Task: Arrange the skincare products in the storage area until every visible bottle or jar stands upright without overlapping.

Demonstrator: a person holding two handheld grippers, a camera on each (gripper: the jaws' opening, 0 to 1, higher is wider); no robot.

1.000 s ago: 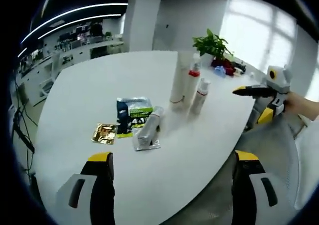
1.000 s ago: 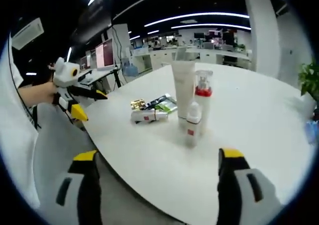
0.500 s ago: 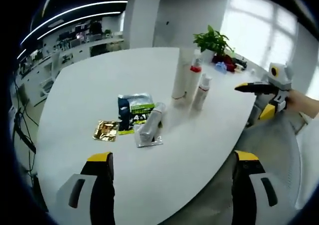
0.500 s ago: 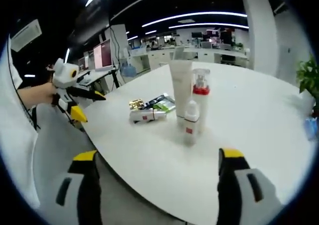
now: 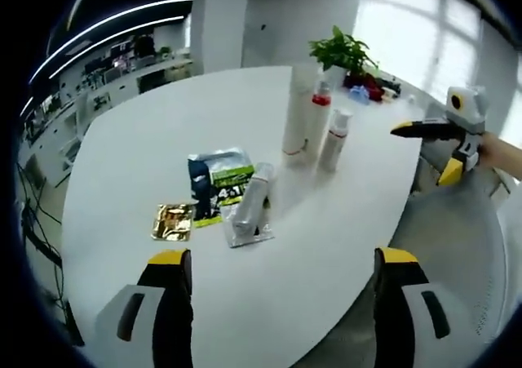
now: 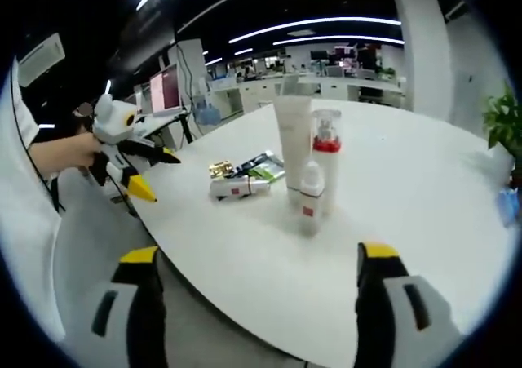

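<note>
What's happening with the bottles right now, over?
Both grippers open, holding nothing. Three bottles upright; one tube lying flat beside sachets. Nothing blocking it.

The white table [image 5: 122, 156] lies bare on the near side and far side of two clusters. Three upright containers, a tall tube [image 5: 297, 115], a red-collared bottle [image 5: 315, 127] and a small bottle [image 5: 333, 139], stand close together, leaving little room between them. A lying tube [image 5: 249, 209] touches flat sachets [image 5: 216, 180] beside a gold packet [image 5: 172, 219]. An open strip of table separates the clusters.
</note>
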